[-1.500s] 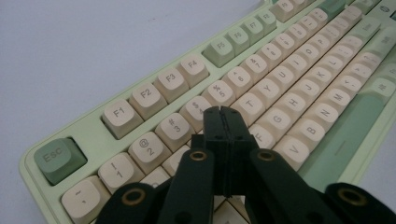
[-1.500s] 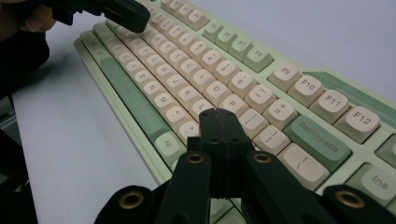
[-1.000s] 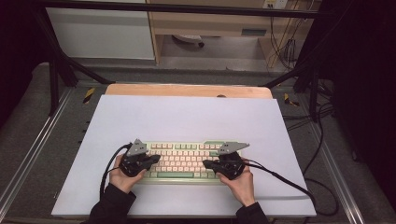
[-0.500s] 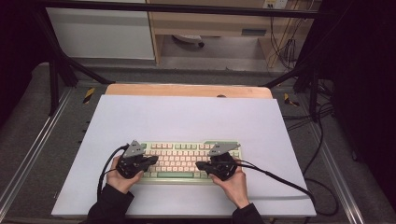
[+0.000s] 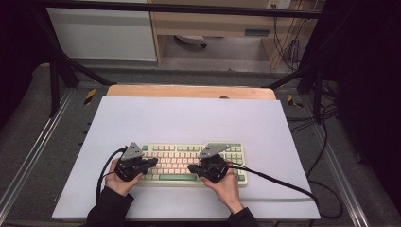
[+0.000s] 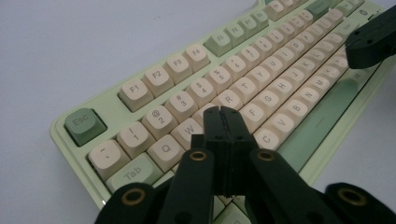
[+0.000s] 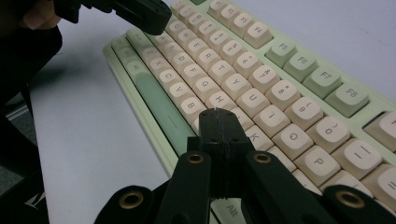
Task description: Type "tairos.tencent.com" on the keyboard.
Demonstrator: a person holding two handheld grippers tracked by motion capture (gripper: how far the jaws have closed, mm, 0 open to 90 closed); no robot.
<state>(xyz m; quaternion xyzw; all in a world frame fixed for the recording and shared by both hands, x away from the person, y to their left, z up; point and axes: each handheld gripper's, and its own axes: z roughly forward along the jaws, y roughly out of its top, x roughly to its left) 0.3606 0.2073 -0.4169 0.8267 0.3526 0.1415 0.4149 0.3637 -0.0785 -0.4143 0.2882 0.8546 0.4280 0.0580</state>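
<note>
A pale green keyboard (image 5: 184,152) with cream keys lies near the front of the lilac table mat (image 5: 189,118). My left gripper (image 5: 153,162) hovers over the keyboard's left end, pointing right. In the left gripper view its jaws (image 6: 222,113) are shut and empty, just above the W, E and S keys of the keyboard (image 6: 261,74). My right gripper (image 5: 190,168) sits over the right-middle keys, pointing left. It is shut with nothing held (image 7: 218,114), low over the keys near N and J of the keyboard (image 7: 243,70). The two tips face each other with a gap between them.
A wooden board edge (image 5: 189,91) runs behind the mat. Black cables (image 5: 279,182) trail from the grippers across the mat to the right and front left. Metal frame rails (image 5: 33,151) flank the table. A cabinet (image 5: 101,33) stands beyond.
My right gripper has slid left along the keyboard toward its middle. The left gripper has barely moved. Both stay shut.
</note>
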